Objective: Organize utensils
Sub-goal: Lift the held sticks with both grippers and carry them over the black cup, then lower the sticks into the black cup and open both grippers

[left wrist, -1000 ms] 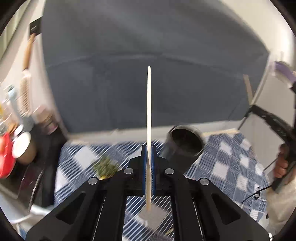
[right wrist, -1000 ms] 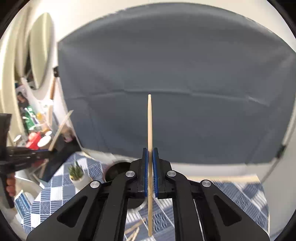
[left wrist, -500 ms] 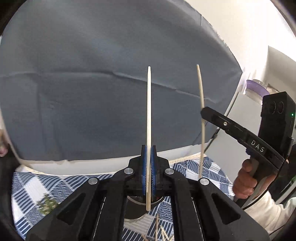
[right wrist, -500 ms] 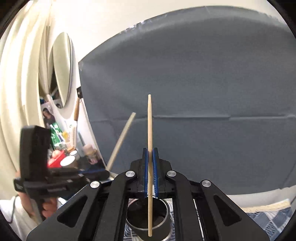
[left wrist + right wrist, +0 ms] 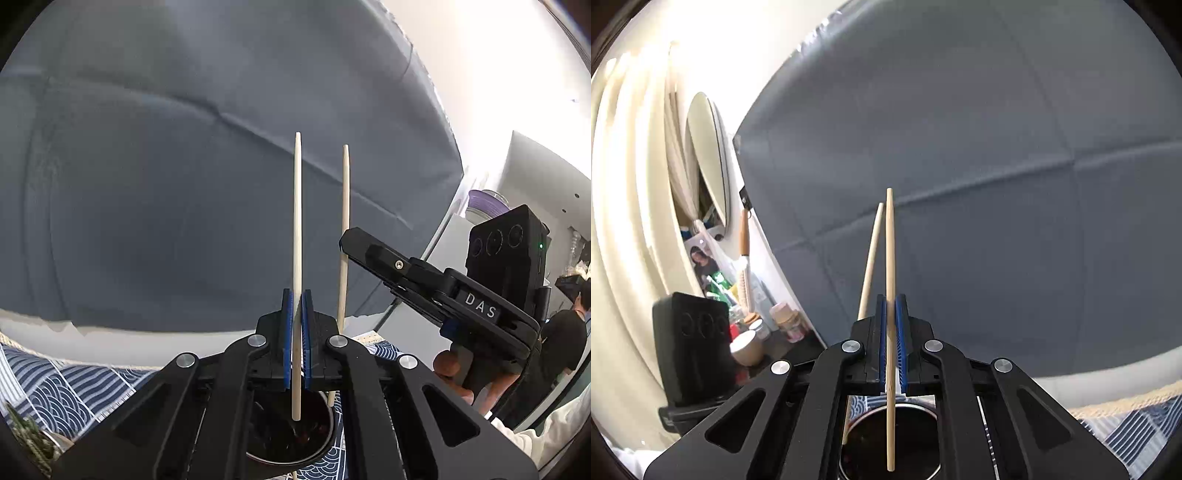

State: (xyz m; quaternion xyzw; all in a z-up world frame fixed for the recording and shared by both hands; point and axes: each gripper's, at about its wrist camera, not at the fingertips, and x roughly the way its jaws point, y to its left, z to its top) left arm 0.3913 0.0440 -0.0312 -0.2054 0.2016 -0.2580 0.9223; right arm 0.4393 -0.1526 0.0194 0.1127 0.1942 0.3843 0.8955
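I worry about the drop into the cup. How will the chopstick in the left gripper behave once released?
The chopstick looks thin, stiff and light, so it will probably fall straight. Round and smooth, it will likely lean against the cup rim.

Grey backdrop (image 5: 184, 184), patterned cloth (image 5: 74, 387), round mirror (image 5: 709, 158).

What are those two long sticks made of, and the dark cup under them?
The sticks look like pale, unvarnished wood or bamboo: matte cream colour, tapered tips, no shine. The cup seems metal: its rim glints silvery, though its inside is too dark to judge.
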